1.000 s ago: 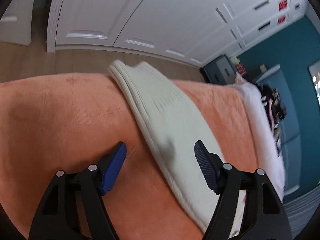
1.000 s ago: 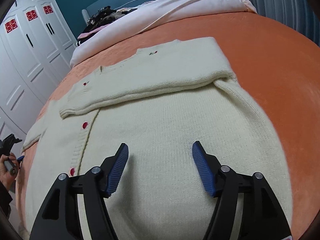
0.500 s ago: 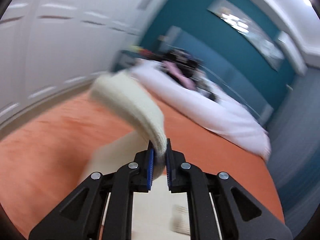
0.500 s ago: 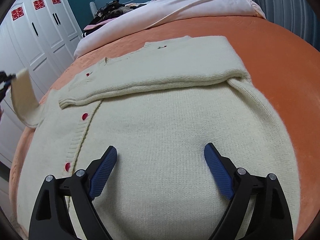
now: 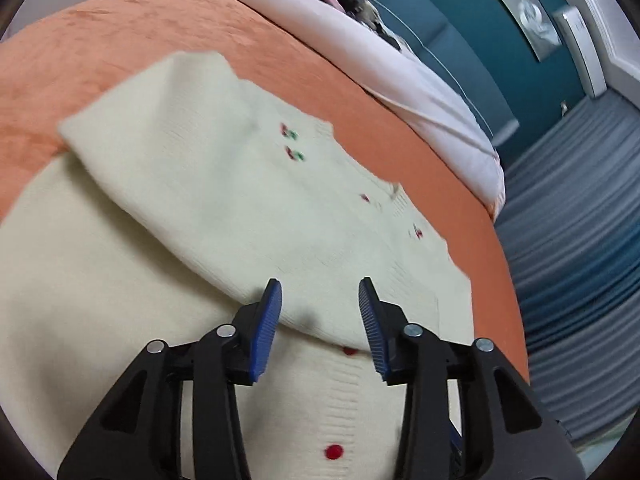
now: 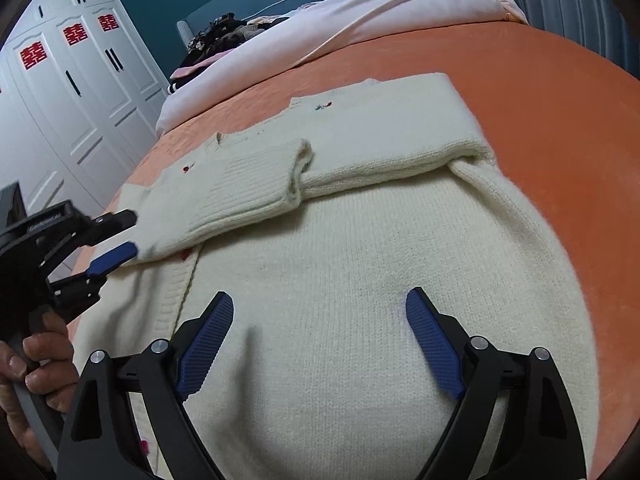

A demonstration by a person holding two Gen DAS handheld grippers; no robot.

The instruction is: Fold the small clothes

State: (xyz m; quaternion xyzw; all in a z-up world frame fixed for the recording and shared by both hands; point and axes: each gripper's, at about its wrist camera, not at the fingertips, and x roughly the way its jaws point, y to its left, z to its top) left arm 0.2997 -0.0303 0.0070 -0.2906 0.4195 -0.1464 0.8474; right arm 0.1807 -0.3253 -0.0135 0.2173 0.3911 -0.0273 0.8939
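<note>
A cream knit cardigan (image 6: 340, 260) with red buttons lies flat on the orange bedspread (image 6: 560, 120). Both sleeves are folded across its chest: the right sleeve (image 6: 400, 136) underneath, the left sleeve (image 6: 240, 188) on top of it. My left gripper (image 6: 132, 232) is at the fold of that left sleeve (image 5: 200, 184). Its jaws are opening with the sleeve's edge loose between them, the pads clear of it (image 5: 319, 284). My right gripper (image 6: 320, 296) hovers over the cardigan's lower body, its wide jaws closing slightly, with nothing gripped.
A white duvet (image 6: 360, 12) and a pile of dark clothes (image 6: 216, 36) lie at the head of the bed. White wardrobe doors (image 6: 80, 100) stand to the left. A person's hand (image 6: 40, 360) holds the left gripper's handle. Grey-blue curtains (image 5: 580, 240) hang beyond the bed.
The left gripper shut on the left sleeve, swung it over the cardigan's chest, laid it down and let go. The right gripper spread its jaws wider and stayed in place.
</note>
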